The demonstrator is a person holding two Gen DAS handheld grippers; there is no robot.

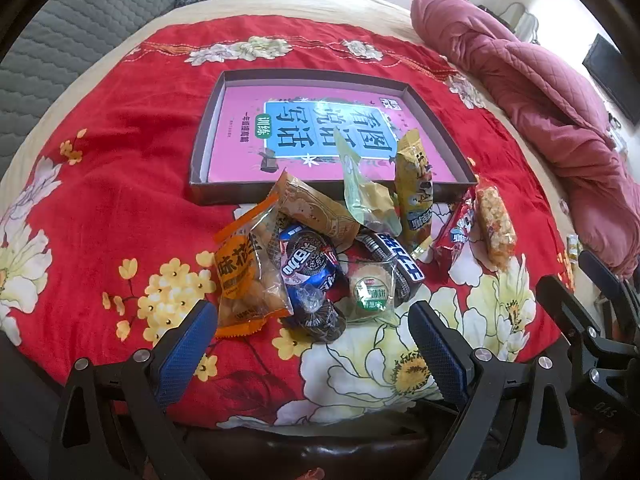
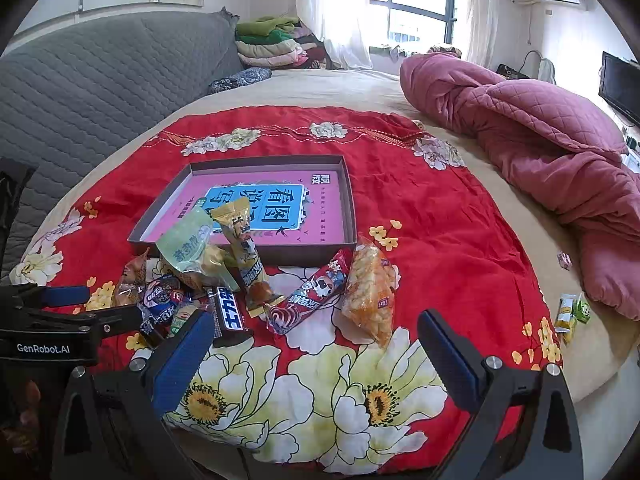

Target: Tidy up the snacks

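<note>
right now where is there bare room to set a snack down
The tray floor is bare across its far and right parts. Red cloth lies free between tray and pink quilt. The snack pile at the tray's near wall is crowded, two packets leaning over it.

One tray (image 1: 436, 196), about ten snack packets (image 1: 248, 276).

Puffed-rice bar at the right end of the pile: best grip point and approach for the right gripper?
Grip the puffed-rice bar across its narrow width at mid-length, coming from above. It lies flat on the red cloth, long axis running away from the open right gripper, with clear cloth on its right; the red wrapper crowds its left.
</note>
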